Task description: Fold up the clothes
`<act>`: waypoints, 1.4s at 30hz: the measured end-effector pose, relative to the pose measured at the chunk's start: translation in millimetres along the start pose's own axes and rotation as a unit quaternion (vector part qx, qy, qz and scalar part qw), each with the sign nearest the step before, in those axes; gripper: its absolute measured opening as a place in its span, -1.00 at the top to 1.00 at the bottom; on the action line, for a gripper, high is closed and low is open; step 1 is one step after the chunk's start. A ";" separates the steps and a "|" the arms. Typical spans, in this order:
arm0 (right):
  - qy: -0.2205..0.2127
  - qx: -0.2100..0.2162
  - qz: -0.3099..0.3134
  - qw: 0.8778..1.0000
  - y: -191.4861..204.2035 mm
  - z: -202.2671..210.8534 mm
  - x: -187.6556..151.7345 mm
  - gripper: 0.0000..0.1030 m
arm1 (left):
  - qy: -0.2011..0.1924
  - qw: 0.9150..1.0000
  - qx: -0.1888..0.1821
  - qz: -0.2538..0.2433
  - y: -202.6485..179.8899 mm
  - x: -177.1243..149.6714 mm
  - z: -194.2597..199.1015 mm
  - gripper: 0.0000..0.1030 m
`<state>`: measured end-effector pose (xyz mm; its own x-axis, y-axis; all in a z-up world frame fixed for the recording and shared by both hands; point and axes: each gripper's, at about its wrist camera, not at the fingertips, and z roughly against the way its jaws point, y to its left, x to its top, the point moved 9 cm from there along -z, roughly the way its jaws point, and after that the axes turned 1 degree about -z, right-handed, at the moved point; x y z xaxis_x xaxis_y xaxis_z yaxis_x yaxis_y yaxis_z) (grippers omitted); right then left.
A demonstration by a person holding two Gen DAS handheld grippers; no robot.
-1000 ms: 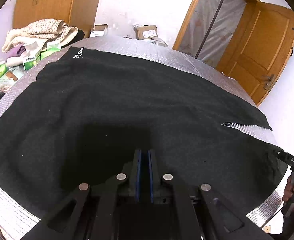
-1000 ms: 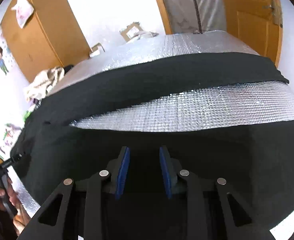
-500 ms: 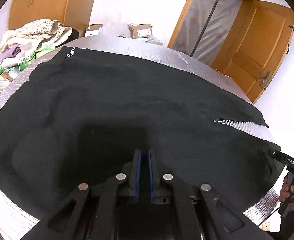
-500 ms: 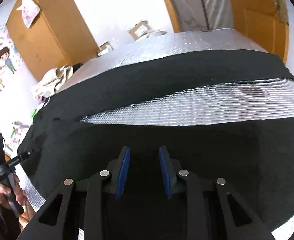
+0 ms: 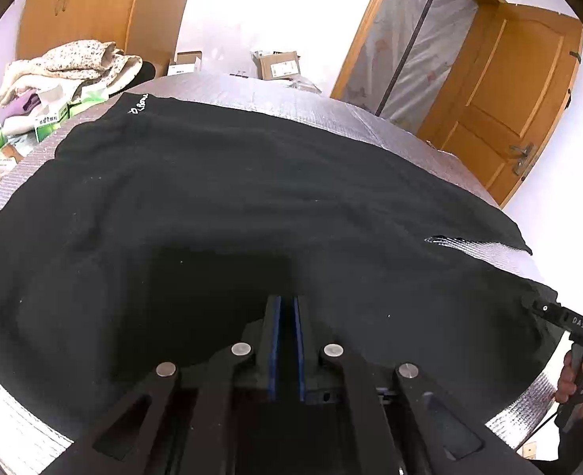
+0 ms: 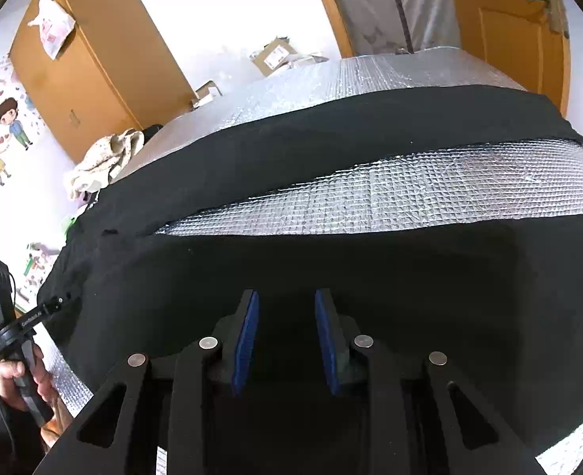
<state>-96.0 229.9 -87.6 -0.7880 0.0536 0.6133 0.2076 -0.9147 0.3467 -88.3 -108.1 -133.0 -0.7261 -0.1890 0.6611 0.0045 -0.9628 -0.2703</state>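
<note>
Left wrist view: a pair of black trousers (image 5: 220, 206) lies spread flat across the silver quilted table cover (image 5: 311, 107), stretching ahead of the left gripper (image 5: 286, 308), whose blue-padded jaws are nearly pressed together; whether cloth is caught between them cannot be told. No fold shows here, so the folding appears to be still ahead. White lettering (image 5: 139, 105) at the waist, far ahead to the left, is too small to read. Off to the right, the right gripper (image 5: 544, 308) bears the letters "DAS".

Right wrist view: the right gripper (image 6: 286, 312) hovers with jaws spread above the near trouser leg (image 6: 370, 273); the far leg (image 6: 331, 138) lies ahead, bare cover between them. At left, the left gripper (image 6: 59, 301) touches the trousers' edge, its arm's print unreadable.
</note>
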 end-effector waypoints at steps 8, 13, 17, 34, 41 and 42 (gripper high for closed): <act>0.001 0.019 0.030 0.999 25.8 1.3 -5.6 0.42 | 0.015 1.000 0.022 0.004 -6.7 5.6 5.4 0.88; -0.005 0.033 0.066 0.997 47.9 2.7 0.9 0.42 | 0.005 0.999 0.035 -0.015 -14.5 17.4 14.3 0.88; -0.020 0.050 0.107 0.993 70.6 7.0 14.5 0.42 | -0.009 0.998 0.049 -0.033 -17.2 32.1 22.0 0.88; -0.061 0.102 0.184 0.976 133.7 9.5 54.2 0.38 | -0.047 0.992 0.089 -0.076 -12.5 75.0 29.1 0.88; -0.074 0.111 0.228 0.964 156.8 5.6 74.7 0.34 | -0.064 0.991 0.101 -0.066 14.3 102.8 37.4 0.88; -0.073 0.110 0.234 0.963 159.5 4.0 76.9 0.34 | -0.066 0.991 0.101 -0.063 19.2 107.2 39.3 0.88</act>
<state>-121.2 89.7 17.7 -0.4924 -0.2730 0.8265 0.6502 -0.7467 0.1407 -139.1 -154.4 -39.8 -0.6332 -0.0764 0.7702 0.0672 -0.9968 -0.0436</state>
